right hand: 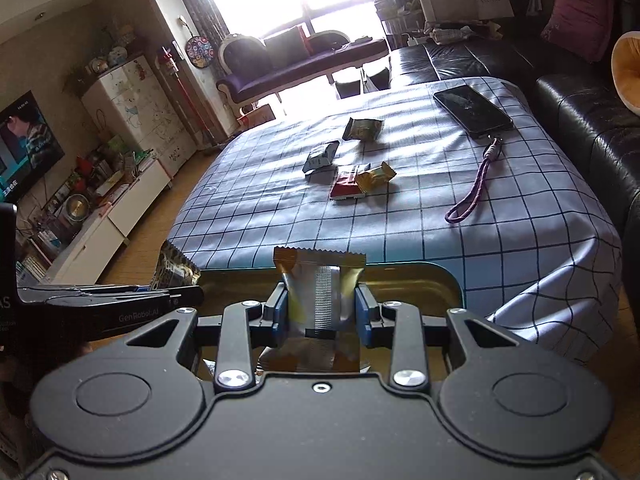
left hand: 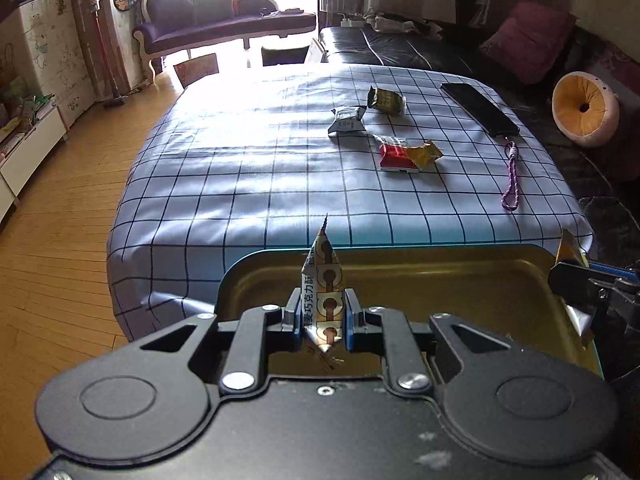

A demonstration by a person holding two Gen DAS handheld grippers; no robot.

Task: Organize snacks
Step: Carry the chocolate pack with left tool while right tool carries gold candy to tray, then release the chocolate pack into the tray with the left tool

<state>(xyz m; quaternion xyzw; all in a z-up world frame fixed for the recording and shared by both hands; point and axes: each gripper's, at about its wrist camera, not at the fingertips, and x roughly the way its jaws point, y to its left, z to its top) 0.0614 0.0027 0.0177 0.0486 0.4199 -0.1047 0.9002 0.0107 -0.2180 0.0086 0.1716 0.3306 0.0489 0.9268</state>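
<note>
My left gripper (left hand: 323, 318) is shut on a thin white-and-gold snack packet (left hand: 323, 276), held edge-on above the gold metal tray (left hand: 440, 276). My right gripper (right hand: 321, 312) is shut on a gold-and-silver snack packet (right hand: 320, 280) over the same tray (right hand: 416, 280). Each gripper shows at the side of the other's view: the right one (left hand: 580, 280), the left one (right hand: 120, 296). Several snacks lie on the checked tablecloth: a dark green packet (left hand: 386, 101), a grey one (left hand: 347, 119), a red one (left hand: 395, 156) and a small gold one (left hand: 425, 153).
A black phone (left hand: 478, 108) with a purple wrist strap (left hand: 512, 172) lies at the table's right side. A black leather sofa (right hand: 580, 112) runs along the right. Wooden floor (left hand: 60, 208) and low cabinets are to the left.
</note>
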